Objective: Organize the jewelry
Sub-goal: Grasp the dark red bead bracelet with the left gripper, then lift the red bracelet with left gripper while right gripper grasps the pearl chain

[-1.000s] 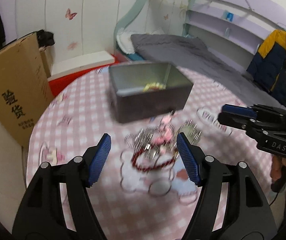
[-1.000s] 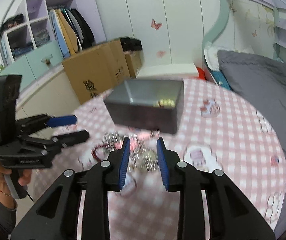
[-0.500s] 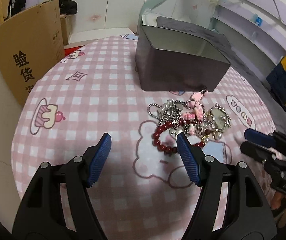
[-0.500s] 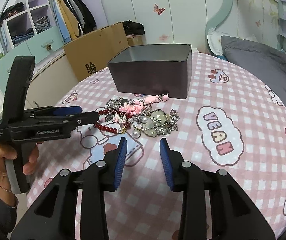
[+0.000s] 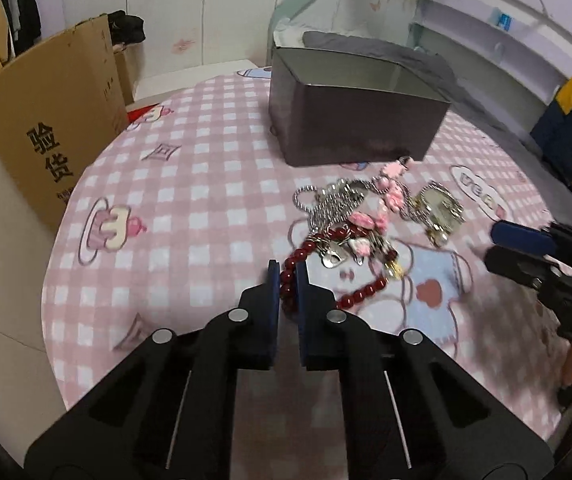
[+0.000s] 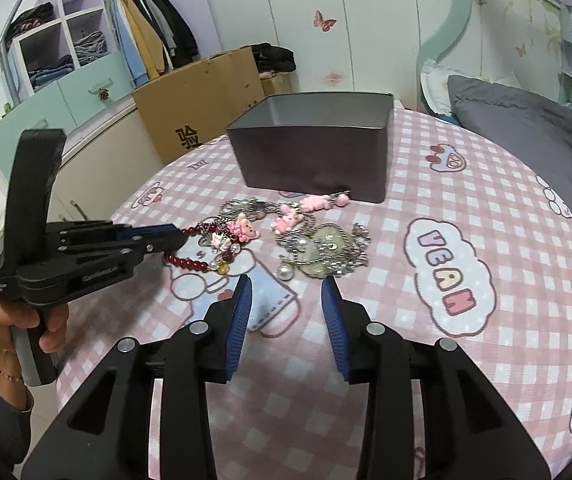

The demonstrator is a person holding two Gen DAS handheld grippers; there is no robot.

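Jewelry [image 6: 286, 236] lay in a tangled heap on the pink checked cloth of the round table [image 6: 486, 208], just in front of a dark open box [image 6: 314, 160]. At the left of the heap, a string of dark red beads [image 5: 306, 252] ran between the blue pads of the left claw [image 5: 287, 280], whose jaws had just been closing and were clamped on the beads; a hand [image 6: 18, 320] gripped that claw's handle. Next in the heap came pink charms [image 6: 246, 230], silver chains [image 5: 334, 196] and a pale round pendant [image 6: 326, 244]. The right claw [image 6: 287, 290] hovered near the front edge of the heap with its jaws apart and nothing between them; they had just been opening. A cardboard carton [image 5: 46, 120] stood beyond the table's left edge, and a grey bed [image 6: 526, 120] lay to the right.
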